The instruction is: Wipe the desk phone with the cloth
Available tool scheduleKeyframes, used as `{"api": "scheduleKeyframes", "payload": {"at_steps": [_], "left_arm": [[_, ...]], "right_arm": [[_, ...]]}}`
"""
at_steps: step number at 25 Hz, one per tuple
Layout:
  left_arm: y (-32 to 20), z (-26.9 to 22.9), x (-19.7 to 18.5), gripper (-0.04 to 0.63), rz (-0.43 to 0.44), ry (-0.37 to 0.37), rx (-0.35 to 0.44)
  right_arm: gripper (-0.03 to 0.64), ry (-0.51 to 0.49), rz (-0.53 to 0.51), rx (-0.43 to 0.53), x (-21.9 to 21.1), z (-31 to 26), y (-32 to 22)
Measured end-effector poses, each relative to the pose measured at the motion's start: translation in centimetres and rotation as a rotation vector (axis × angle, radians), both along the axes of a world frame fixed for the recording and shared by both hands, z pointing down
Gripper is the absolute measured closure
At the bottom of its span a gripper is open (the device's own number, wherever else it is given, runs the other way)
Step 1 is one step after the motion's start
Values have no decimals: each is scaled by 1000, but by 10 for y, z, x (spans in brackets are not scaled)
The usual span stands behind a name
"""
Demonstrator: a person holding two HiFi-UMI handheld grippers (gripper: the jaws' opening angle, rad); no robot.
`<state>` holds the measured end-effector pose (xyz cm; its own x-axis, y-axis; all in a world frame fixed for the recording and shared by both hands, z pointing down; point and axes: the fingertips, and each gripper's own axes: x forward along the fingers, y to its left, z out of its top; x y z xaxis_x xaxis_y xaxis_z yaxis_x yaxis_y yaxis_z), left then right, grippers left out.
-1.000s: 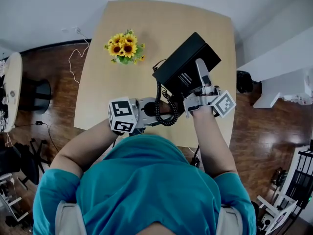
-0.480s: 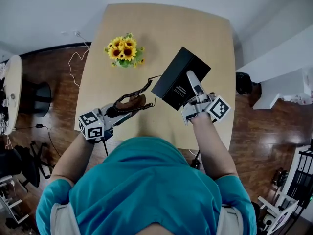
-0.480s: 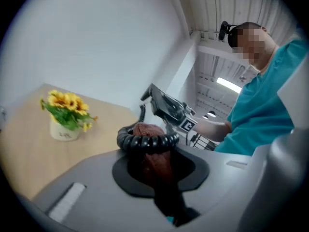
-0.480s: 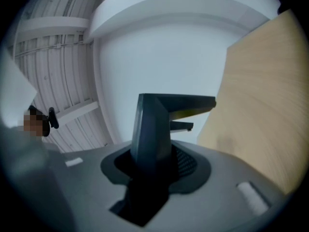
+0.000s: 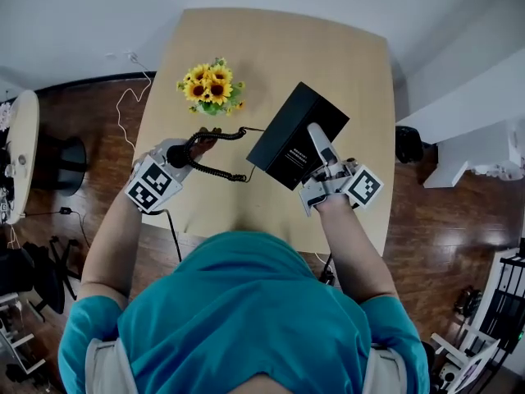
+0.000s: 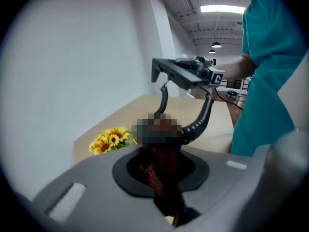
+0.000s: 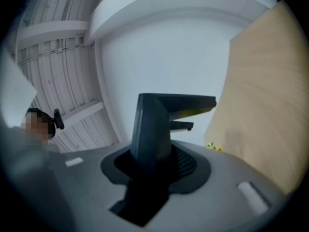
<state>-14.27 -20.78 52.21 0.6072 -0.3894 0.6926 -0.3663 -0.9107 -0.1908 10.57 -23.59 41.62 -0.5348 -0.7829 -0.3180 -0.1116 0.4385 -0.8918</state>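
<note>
the person in the teal shirt stands at the near edge of the tabletop [image 5: 271, 48] with a tool in each hand. the right tool [image 5: 317, 139] has its jaws partly closed onto the desk phone [image 5: 287, 134], gripping the black body by one edge. the phone is lifted clear of the surface over the near right part of the tabletop, tilted, with its labelled underside turned up towards the person. from the right gripper view the dark slab of the phone stands straight up between the jaws and fills the gap. the left tool [image 5: 182, 153] is out over the near left part of the tabletop, its jaws closed on a brown cloth [image 6: 161, 161], which seems to be bunched round the handset, though i cannot tell the two apart. a coiled cord [image 5: 215, 171] hangs in a loop from that bundle across to the phone. a small bunch of sunflowers [image 5: 211, 84] stands on the far left of the tabletop, just beyond the left tool.
</note>
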Motion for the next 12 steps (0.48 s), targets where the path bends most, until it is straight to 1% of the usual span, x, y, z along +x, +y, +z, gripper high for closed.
{"api": "scheduleKeyframes", "payload": {"at_steps": [3, 4, 5, 7, 9, 10, 11, 12], "left_arm": [[24, 54, -7, 528, 2, -68, -103], [30, 69, -10, 528, -15, -73, -139], [33, 80, -13, 528, -48, -59, -172], [25, 84, -18, 528, -147, 21, -216], [9, 61, -15, 528, -223, 144, -223], [2, 38, -6, 528, -227, 212, -207], [-3, 8, 8, 528, -203, 275, -172], [-5, -27, 27, 528, -149, 326, -119]], "right_arm": [[460, -5, 14, 24, 7, -9, 0], [460, -5, 17, 28, 9, -11, 0], [459, -3, 17, 29, 10, -11, 0], [459, 6, 16, 22, 12, -9, 0], [459, 11, 15, 6, 12, -5, 2], [459, 13, 14, -2, 12, -3, 3], [459, 17, 12, -7, 11, -1, 4], [460, 23, 9, -10, 10, 1, 5]]}}
